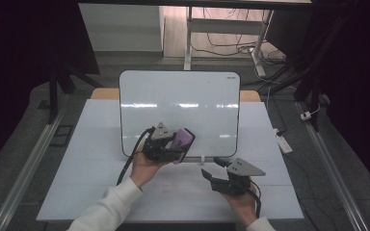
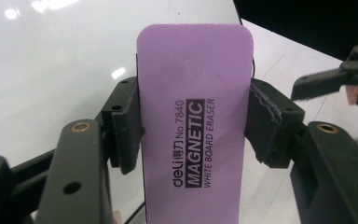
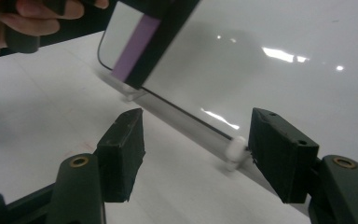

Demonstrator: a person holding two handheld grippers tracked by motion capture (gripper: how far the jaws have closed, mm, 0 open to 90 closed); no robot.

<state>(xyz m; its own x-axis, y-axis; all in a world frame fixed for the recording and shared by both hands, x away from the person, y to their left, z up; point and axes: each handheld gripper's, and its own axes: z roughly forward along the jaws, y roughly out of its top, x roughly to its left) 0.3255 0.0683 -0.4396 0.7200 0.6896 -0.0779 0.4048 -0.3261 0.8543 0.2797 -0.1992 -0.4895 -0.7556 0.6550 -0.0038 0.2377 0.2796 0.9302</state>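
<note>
Black padded jaws of the left gripper (image 2: 195,135) pinch a purple whiteboard eraser (image 2: 195,121) across its narrow width, one pad on each long edge. Its flat face has rounded corners and carries black print along its length: "deli No.7840 MAGNETIC WHITE BOARD ERASER". In the right gripper view it shows edge-on as a purple layer backed by a black one. From the high view the left gripper (image 1: 173,147) holds the eraser (image 1: 183,138) tilted, in front of the lower left part of the whiteboard (image 1: 183,96), which stands upright on small clear feet on the white table (image 1: 101,192). I cannot tell whether the eraser touches the board. Lower right of it, the right gripper (image 1: 211,168) hovers near the board's bottom edge, jaws spread with nothing between them.
</note>
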